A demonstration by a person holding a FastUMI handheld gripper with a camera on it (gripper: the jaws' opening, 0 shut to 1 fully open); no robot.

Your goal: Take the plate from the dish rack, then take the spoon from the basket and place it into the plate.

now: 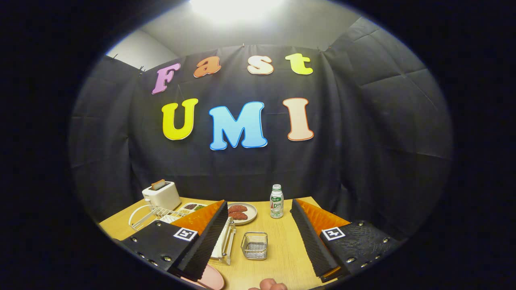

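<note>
My gripper (259, 202) is open and held above the wooden table (282, 257), with nothing between its fingers. A small metal mesh basket (254, 245) stands on the table between the fingers; I cannot make out a spoon in it. A white wire dish rack (150, 215) stretches from the left behind the left finger, and its near end (224, 241) shows beside the basket. A pink plate (213, 278) lies flat on the table just under the base of the left finger, mostly hidden.
A white toaster (161, 195) with a slice in it stands at the far left. A sectioned food tray (192, 207), a grey plate of red pieces (242, 212) and a green-capped bottle (276, 201) line the back. A person's fingertips (269, 285) show at the near edge.
</note>
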